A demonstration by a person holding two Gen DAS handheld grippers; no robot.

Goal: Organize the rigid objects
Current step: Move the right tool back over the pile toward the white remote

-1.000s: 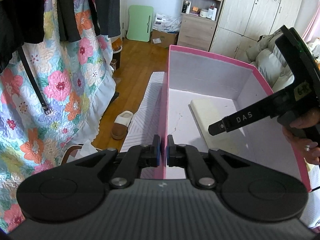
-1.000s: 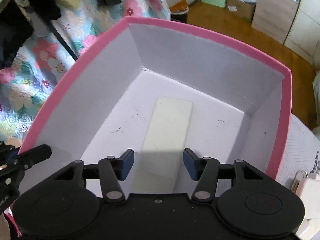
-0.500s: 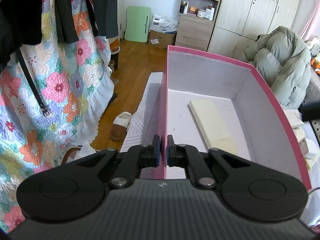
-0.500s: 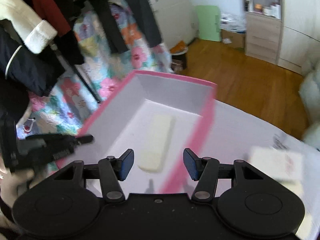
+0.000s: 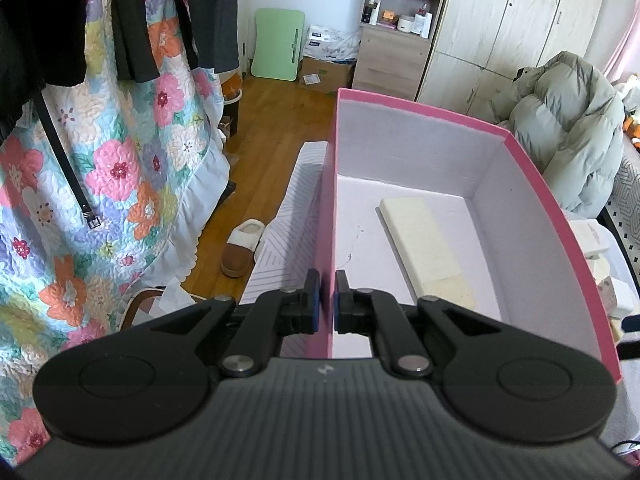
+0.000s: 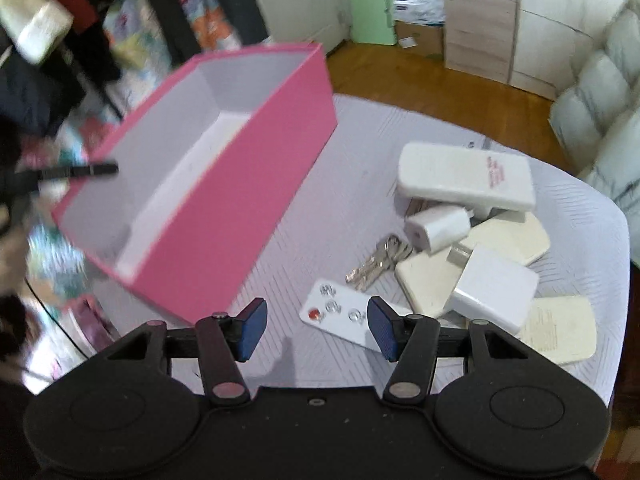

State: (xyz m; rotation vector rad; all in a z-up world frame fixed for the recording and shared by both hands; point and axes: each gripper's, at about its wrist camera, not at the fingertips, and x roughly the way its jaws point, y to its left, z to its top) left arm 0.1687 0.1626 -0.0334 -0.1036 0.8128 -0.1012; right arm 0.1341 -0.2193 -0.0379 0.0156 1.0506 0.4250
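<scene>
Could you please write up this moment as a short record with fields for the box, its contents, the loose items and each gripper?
Box: pink box, open top, white inside.
Contents: one cream flat block lying on the floor of the box.
Left gripper: jaws shut on the box's near wall.
Right gripper: jaws open, empty, above the white remote.
Loose items: keys, white chargers, cream pads beside the box.

A box [image 6: 224, 216] sits on the left part of the table [image 6: 328, 184], with a flat slab [image 5: 424, 252] lying inside on its floor. To its right, toward the table's right edge, lie keys [image 6: 376, 264], a remote [image 6: 344, 316], chargers [image 6: 492, 288] and flat cases [image 6: 464, 178], piled touching.
</scene>
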